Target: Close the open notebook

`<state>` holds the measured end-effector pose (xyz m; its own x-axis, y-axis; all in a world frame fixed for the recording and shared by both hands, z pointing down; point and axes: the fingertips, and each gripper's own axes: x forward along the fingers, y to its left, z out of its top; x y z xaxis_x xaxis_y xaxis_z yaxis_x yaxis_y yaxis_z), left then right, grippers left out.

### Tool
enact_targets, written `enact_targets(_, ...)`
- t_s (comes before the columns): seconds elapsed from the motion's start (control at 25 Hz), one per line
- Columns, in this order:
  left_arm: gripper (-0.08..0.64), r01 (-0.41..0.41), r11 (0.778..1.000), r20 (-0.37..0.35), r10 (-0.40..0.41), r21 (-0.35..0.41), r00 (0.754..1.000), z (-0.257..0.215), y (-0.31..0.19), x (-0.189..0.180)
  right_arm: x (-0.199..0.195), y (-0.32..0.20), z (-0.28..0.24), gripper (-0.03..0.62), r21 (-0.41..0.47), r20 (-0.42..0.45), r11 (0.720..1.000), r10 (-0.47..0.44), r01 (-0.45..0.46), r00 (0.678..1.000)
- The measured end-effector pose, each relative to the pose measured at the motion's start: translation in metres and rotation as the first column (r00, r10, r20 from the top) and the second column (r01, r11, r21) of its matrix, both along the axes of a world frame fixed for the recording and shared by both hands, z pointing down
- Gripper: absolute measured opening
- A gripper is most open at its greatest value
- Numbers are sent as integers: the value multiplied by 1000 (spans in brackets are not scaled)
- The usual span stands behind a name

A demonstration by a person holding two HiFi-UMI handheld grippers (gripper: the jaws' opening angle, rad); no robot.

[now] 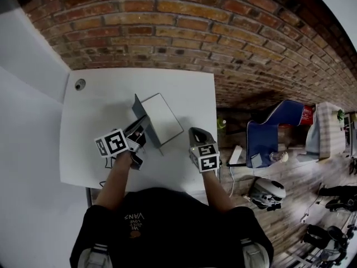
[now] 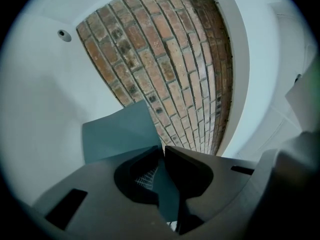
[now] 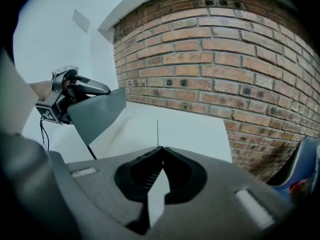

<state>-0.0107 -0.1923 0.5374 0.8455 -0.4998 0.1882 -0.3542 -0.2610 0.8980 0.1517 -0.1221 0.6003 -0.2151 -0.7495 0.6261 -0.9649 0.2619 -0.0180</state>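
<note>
Standing behind the notebook (image 1: pixel 163 116): brick wall (image 1: pixel 167 27); blue chair (image 1: pixel 262 137) rightward.

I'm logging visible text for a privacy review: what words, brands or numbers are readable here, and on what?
"VANS": on the person's black shirt, upside down in the head view.
Smaller print beside it: too small to read.
Cubes on the left gripper and the right gripper: square markers only, no letters.
On the notebook: no readable text.
</note>
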Motion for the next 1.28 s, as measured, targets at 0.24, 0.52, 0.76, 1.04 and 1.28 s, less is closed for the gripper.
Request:
enact_targets(0.24, 75, -49, 999, 19, 49, 5, 999, 6, -7, 22, 19, 16, -1, -2, -4, -10, 999, 42, -42, 999)
enact_targets(0.52, 94, -60, 998, 23, 60, 20, 998, 9, -17, 33, 40, 30, -7, -2, 8, -16, 995, 97, -97, 995)
enact_targets(0.76, 94, -54, 998, 20, 53, 44, 998, 3, -13, 34, 42, 33, -13, -2, 28, -7, 994, 105, -105, 994)
enact_targets(1.04, 80, -41, 978, 59, 29, 203, 998, -22, -8, 17, 27, 20, -24, -2, 71, 6, 996, 62, -62, 998)
enact_targets(1.28, 37, -9, 943, 145, -41, 333, 989, -45, 1, -9, 9, 6, -47, -2, 140, 26, 990, 14, -17, 1000)
